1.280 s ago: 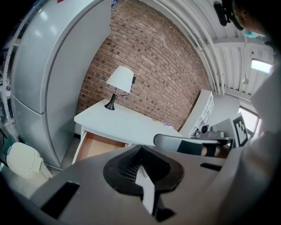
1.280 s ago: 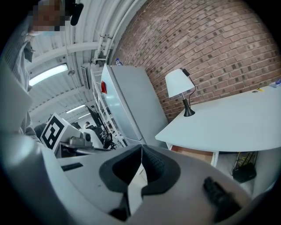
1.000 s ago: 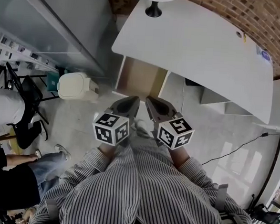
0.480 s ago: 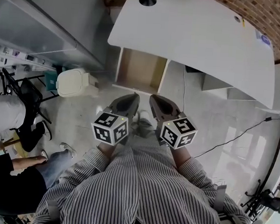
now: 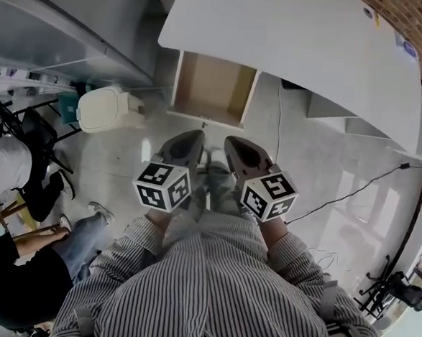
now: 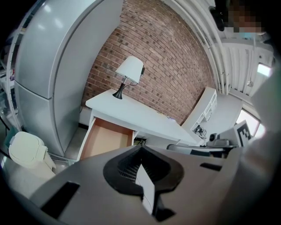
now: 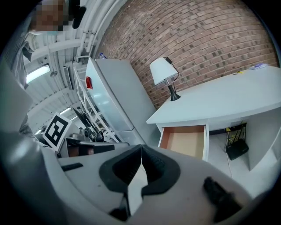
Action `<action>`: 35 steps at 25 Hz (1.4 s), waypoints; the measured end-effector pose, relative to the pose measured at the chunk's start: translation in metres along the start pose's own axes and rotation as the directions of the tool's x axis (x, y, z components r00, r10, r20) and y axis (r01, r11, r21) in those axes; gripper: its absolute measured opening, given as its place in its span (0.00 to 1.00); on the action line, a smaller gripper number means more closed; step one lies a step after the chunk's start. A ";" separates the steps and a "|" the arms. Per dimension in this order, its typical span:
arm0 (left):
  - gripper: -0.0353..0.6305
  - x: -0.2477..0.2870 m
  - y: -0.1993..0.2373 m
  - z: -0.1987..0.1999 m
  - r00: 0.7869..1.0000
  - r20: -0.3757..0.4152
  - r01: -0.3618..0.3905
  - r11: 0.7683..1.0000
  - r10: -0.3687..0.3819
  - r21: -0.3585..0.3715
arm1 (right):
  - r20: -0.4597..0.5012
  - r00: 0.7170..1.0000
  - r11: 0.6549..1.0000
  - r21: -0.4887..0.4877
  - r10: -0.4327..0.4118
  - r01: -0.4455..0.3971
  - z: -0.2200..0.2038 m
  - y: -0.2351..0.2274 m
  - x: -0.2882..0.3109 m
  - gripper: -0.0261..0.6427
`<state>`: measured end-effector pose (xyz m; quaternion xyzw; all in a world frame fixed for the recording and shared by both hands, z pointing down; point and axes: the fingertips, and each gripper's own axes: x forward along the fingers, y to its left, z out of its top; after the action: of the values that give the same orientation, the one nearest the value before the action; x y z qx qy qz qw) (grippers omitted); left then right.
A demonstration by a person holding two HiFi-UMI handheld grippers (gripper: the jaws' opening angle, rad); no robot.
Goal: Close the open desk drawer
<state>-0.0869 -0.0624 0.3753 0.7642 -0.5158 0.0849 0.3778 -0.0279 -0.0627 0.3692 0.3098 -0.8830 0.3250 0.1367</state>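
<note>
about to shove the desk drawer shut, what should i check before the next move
1. Drawer open and in view under the desk: ok.
2. Nothing sticking up out of the drawer: ok, only its bare bottom shows.
3. Left gripper fingers together, empty: ok.
4. Right gripper fingers together, empty: ok.
5. A gripper touching the drawer front: not ok, both are short of it, with floor between.
6. Way to the drawer free: ok, the bin stands off to its left.

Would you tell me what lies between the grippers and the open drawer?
Only bare floor separates left gripper and right gripper from the drawer, in the head view.
</note>
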 end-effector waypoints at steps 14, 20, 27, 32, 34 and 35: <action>0.07 0.032 0.059 -0.052 0.994 -0.089 -0.075 0.995 0.069 -0.063 | -0.084 0.996 0.996 0.089 -0.006 0.013 -0.061 -0.024 0.042 0.07; 0.07 0.052 0.086 -0.073 0.989 -0.127 -0.083 0.994 0.073 -0.077 | -0.088 0.995 0.990 0.121 -0.055 0.066 -0.081 -0.050 0.064 0.07; 0.07 0.080 0.099 -0.109 0.982 -0.181 -0.072 0.993 0.054 -0.093 | -0.110 0.991 0.983 0.157 -0.078 0.095 -0.115 -0.070 0.087 0.07; 0.07 0.099 0.111 -0.136 0.975 -0.216 -0.078 0.991 0.053 -0.106 | -0.109 0.988 0.979 0.158 -0.109 0.125 -0.137 -0.087 0.100 0.06; 0.07 0.106 0.116 -0.146 0.973 -0.224 -0.077 0.991 0.052 -0.107 | -0.110 0.986 0.975 0.170 -0.123 0.140 -0.148 -0.096 0.107 0.06; 0.07 0.108 0.119 -0.151 0.972 -0.228 -0.078 0.991 0.051 -0.108 | -0.114 0.985 0.973 0.178 -0.128 0.147 -0.154 -0.099 0.110 0.06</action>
<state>-0.1002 -0.0619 0.5952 0.7093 -0.4983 0.1530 0.4746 -0.0433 -0.0712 0.5818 0.3648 -0.8170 0.4112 0.1744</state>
